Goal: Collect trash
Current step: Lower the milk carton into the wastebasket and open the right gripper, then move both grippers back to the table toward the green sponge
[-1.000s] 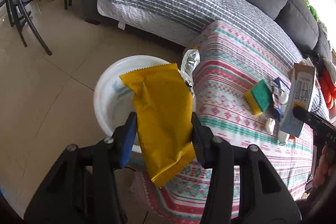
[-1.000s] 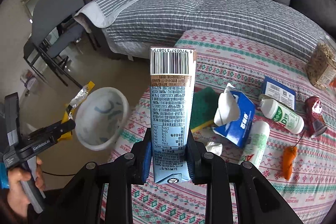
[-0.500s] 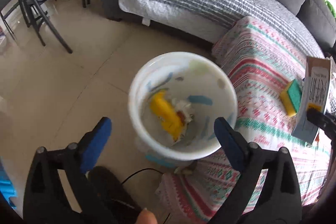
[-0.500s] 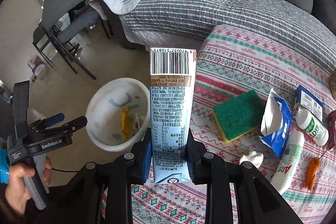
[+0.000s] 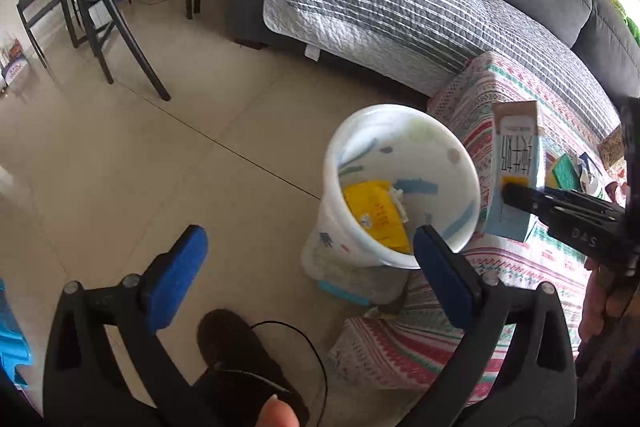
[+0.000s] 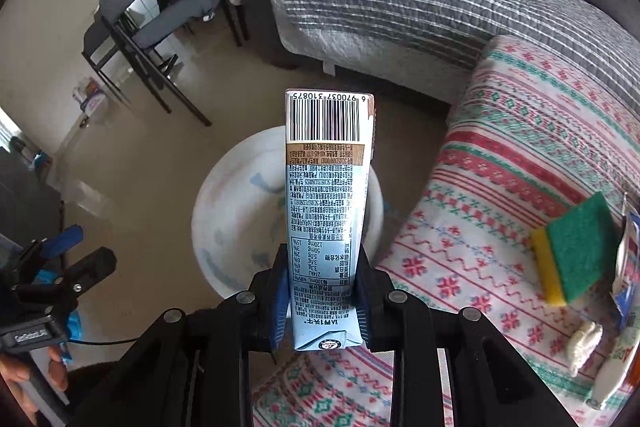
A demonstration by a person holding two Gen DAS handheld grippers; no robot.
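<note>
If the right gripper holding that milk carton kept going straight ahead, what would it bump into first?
Probably the white bin: the right gripper points the carton at its opening. Depth is hard to judge.

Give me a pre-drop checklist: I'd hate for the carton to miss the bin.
1. Right gripper shut on the milk carton: ok.
2. Carton above the opening of the white bin: cannot tell; near the rim.
3. Room in the bin above the yellow wrapper: ok.
4. Left gripper open, holding nothing: ok.
5. Left fingers out of the drop path: cannot tell; one overlaps the rim.
</note>
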